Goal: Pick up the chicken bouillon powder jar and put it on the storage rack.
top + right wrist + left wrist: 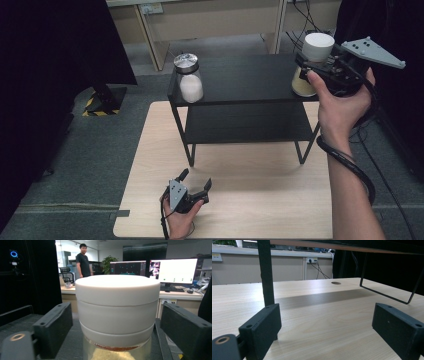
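Now the right gripper [320,67] sits at the white-lidded jar [315,62] on the black shelf's [245,75] right edge; its own view shows the jaws spread, flanking the white lid [117,310] without touching. Low on the wooden table [260,200], the left gripper [196,183] rests wide open before the shelf leg [265,272]. A 2nd, metal-lidded jar [188,77] stands well apart at the shelf's left corner.

In the right gripper view the white-lidded jar [117,315] is cut off at the bottom edge between the jaws, so its yellowish contents barely show, and whether the jaws touch it cannot be told. The right gripper [320,67] hides the jar's near side in the high view. In the left gripper view the black shelf leg [265,272], just beyond one jaw, runs out past the top edge.
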